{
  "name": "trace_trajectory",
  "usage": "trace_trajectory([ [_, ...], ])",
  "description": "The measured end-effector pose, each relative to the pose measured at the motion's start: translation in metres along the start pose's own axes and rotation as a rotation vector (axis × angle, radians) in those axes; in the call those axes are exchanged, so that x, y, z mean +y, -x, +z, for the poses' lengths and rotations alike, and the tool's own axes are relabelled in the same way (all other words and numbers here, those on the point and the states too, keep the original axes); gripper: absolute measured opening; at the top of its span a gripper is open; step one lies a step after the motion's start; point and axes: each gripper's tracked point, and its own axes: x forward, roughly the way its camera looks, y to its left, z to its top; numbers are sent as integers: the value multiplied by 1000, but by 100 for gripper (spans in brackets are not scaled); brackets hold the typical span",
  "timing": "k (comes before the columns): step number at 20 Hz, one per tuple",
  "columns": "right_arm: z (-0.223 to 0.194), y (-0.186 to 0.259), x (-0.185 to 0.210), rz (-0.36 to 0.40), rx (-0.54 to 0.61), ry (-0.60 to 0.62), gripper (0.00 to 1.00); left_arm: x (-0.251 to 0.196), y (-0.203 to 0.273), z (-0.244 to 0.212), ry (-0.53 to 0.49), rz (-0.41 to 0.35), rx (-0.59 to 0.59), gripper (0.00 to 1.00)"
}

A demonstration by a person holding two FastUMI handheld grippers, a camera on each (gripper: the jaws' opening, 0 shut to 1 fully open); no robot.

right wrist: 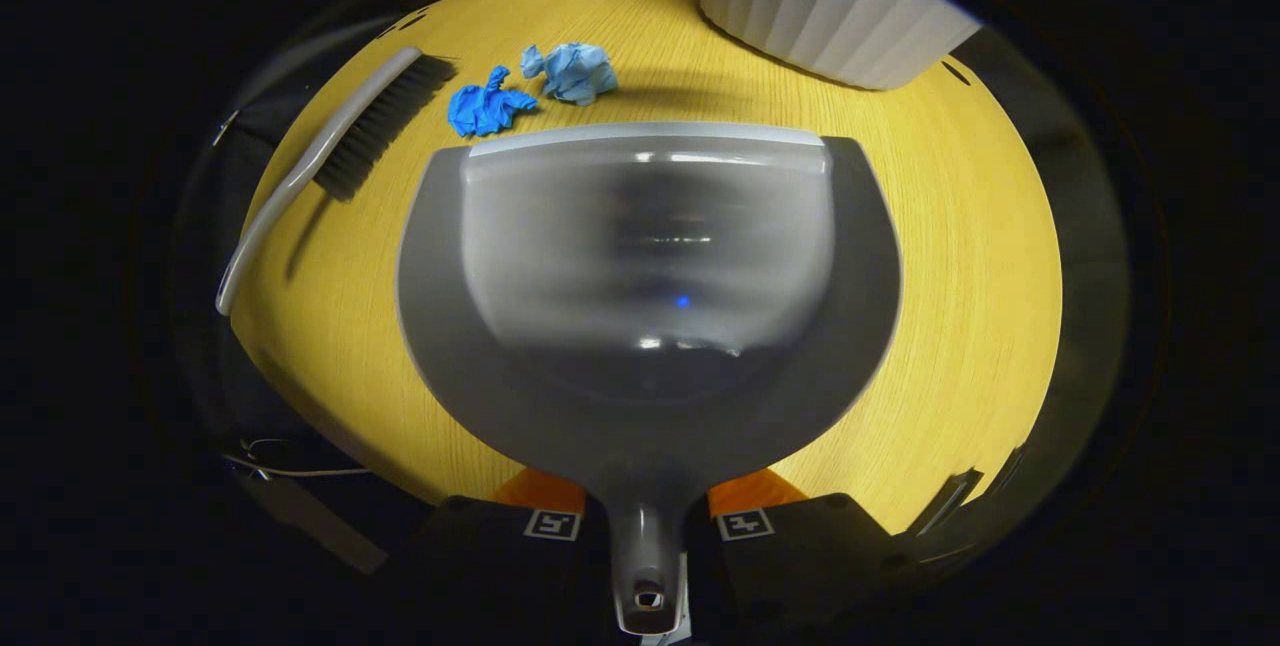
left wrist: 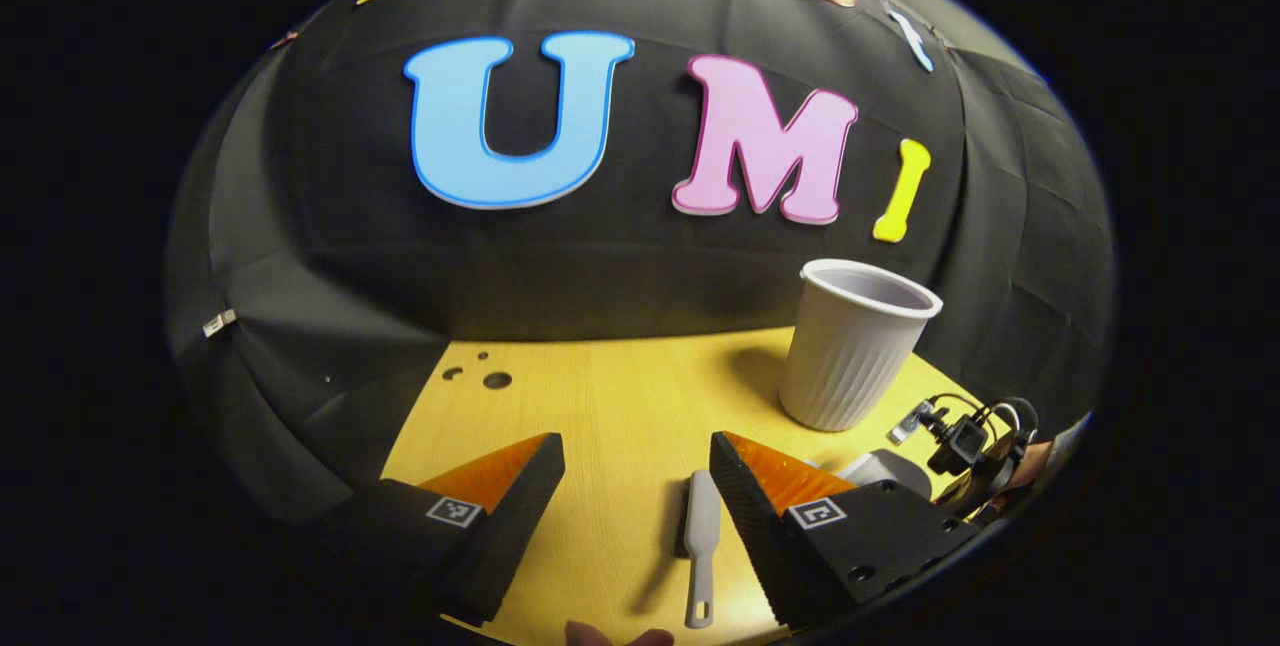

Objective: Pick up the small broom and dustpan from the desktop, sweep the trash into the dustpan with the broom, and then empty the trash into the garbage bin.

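Observation:
In the right gripper view my right gripper (right wrist: 647, 496) is shut on the handle of the grey dustpan (right wrist: 650, 276), whose front lip points at two crumpled blue paper scraps (right wrist: 487, 106) (right wrist: 572, 71). The small broom (right wrist: 330, 146), with a grey handle and black bristles, lies on the yellow desktop to the left of the pan. In the left gripper view my left gripper (left wrist: 635, 446) is open above the desk. The broom's handle (left wrist: 700, 546) lies between its fingers, close to the right one and untouched. The white ribbed garbage bin (left wrist: 855, 346) stands ahead to the right.
The bin (right wrist: 830, 6) sits just beyond the dustpan, at the back right. The right gripper with its camera and cables (left wrist: 960, 446) shows at the right of the left gripper view. The black cloth wall (left wrist: 600, 266) closes off the desk's far edge.

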Motion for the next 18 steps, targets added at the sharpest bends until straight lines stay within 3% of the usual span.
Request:
trace_trajectory([
  [4,1,0,-1,11,0,11,35,-7,-5,-69,-57,-56,309,95],
  [5,1,0,-1,16,-1,17,34,-10,-4,-90,-77,-71,399,92],
  [6,1,-1,-1,19,0,21,34,-14,-2,-115,-107,-89,494,96],
  [9,1,-1,-1,27,-1,29,34,-23,-4,-167,-200,-126,675,95],
  [14,1,-1,-2,31,-1,35,34,-57,-22,-188,-127,-191,799,92],
  [18,1,-1,-2,33,-2,37,34,-72,-30,-171,-102,-219,792,91],
])
